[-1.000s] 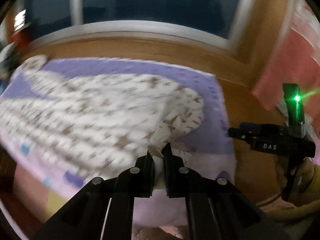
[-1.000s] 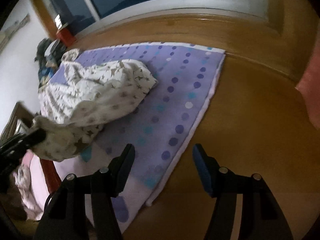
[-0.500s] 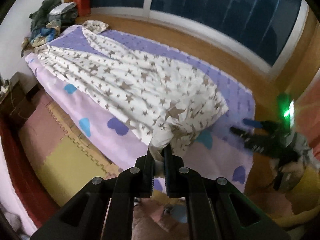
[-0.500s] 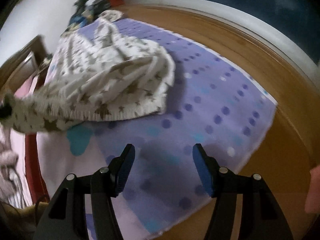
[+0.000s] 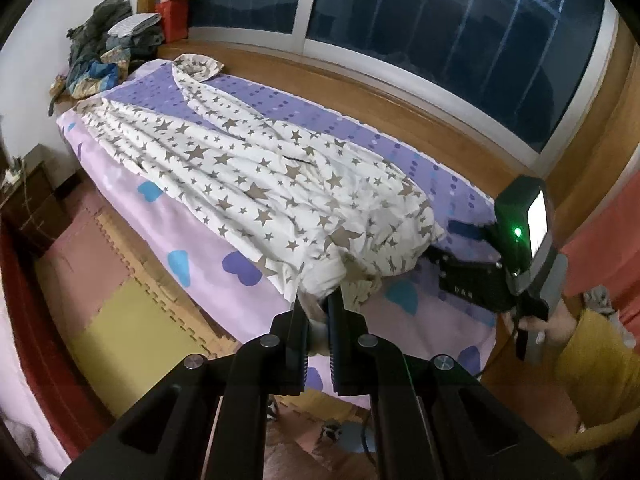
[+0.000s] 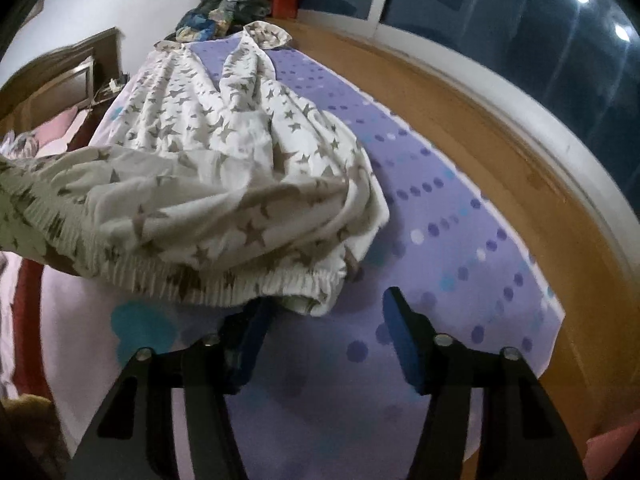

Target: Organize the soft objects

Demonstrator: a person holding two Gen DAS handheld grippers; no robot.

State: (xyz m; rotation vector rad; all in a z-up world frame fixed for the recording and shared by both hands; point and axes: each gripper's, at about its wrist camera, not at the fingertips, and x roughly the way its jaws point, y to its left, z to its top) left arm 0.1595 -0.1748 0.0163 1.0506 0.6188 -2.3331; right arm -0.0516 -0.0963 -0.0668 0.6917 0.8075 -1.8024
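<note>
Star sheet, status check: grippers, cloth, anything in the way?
Left gripper shut on star sheet corner. Right gripper open, at elastic hem. Nothing blocking.

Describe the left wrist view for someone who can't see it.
The left gripper pinches a corner of a white star-print sheet spread along a bed beside a dark window. The right gripper hovers near the sheet's far corner.

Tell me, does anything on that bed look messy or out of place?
Yes. The star-print sheet lies bunched and crooked across the purple dotted bedcover, one corner pinched in the left gripper. Clothes are heaped at the far end.
</note>
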